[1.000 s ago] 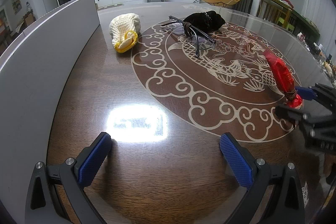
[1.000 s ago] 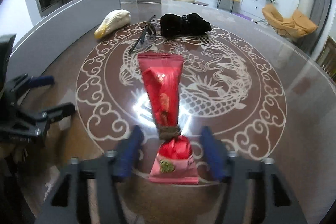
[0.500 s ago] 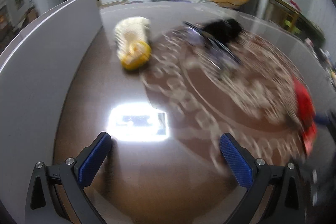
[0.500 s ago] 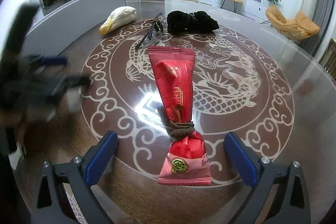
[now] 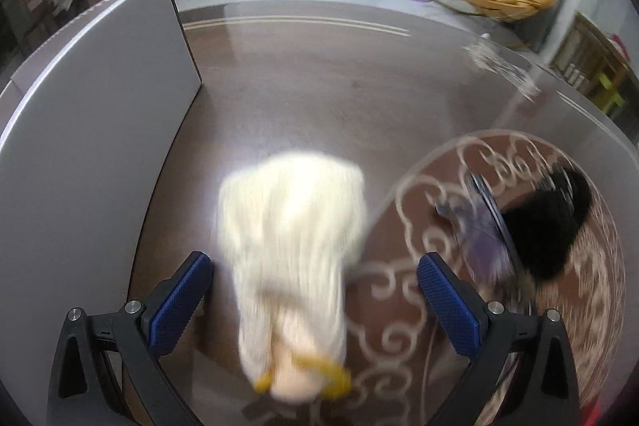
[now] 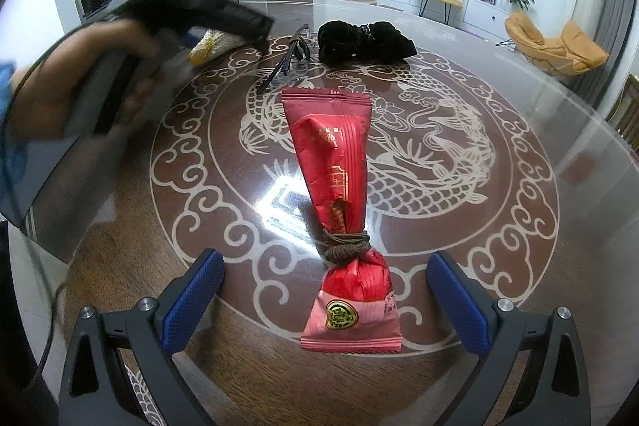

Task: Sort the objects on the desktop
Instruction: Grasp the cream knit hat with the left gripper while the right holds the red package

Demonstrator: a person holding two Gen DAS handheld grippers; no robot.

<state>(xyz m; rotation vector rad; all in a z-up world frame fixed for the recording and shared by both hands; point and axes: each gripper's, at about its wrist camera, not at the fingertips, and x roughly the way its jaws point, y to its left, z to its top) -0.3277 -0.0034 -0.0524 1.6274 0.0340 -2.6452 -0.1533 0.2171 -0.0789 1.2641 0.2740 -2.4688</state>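
My left gripper has its two blue pads spread wide, and the cream knitted pouch lies between them on the table; neither pad touches it. The pouch has a yellow edge at the end nearest to the camera (this view is blurred, so I cannot tell its details). Just to the right of it, on the pale scroll pattern of the table, I see a pair of glasses, and beside them a black cloth bundle. On the left side a grey panel stands upright along the table edge.

My right gripper is also spread wide. The red snack packet lies flat between its pads, free of both, with its lower part tied by a brown cord and its sealed end with a gold round mark toward the camera. It rests on the dragon pattern of the wooden table.

Farther out in the right view, the glasses and the black bundle lie near each other at the far side of the pattern. The pouch is at the left of them, partly hidden behind my left hand, which holds the other tool above it.
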